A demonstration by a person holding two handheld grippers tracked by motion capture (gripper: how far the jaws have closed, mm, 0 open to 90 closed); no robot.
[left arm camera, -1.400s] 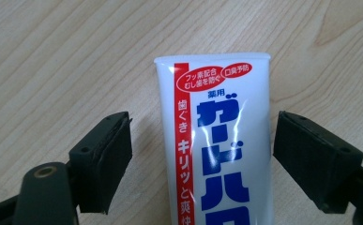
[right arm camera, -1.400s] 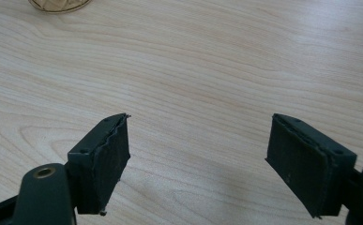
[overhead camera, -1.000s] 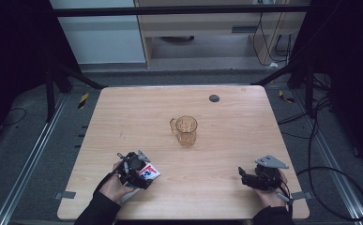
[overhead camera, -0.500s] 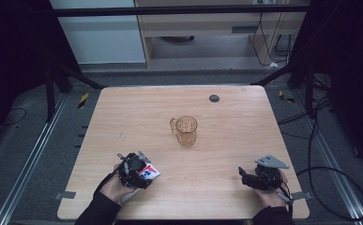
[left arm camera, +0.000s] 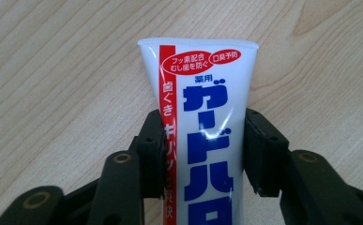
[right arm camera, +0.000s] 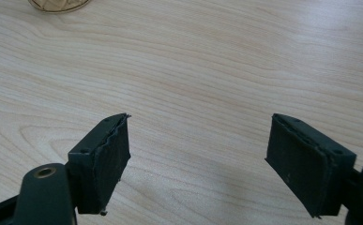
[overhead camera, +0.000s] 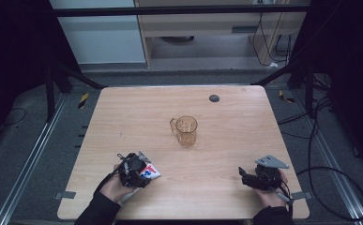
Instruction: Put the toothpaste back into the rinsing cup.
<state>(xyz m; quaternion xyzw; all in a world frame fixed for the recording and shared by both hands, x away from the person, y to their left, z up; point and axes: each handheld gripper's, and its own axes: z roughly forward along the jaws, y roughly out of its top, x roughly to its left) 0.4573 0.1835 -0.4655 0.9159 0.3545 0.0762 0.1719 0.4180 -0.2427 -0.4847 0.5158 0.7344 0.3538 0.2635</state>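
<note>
Our left gripper has just been closing, and its two black jaws now sit on either side of a white plastic toothpaste tube printed with blue and red lettering. In the left gripper view the pads meet the tube's edges about halfway along its visible length, so we read this as a grip on the tube, with the flat crimped end pointing away from us over the wood. Holding it across its narrow width likely keeps the soft body from buckling and leaves the far end free to be aimed. In the high view the same left gripper and tube sit near the front left of the pale wooden table, low against the surface; whether the tube has left the wood we cannot tell.

Our right gripper rests near the front right corner, jaws standing wide apart with bare wood between them, seemingly kept out of the way.

Further out, a clear amber plastic mug with a handle stands upright at the table's middle, well apart from both grippers; we judge it the likely destination for the tube. A small dark round disc lies near the far edge.
</note>
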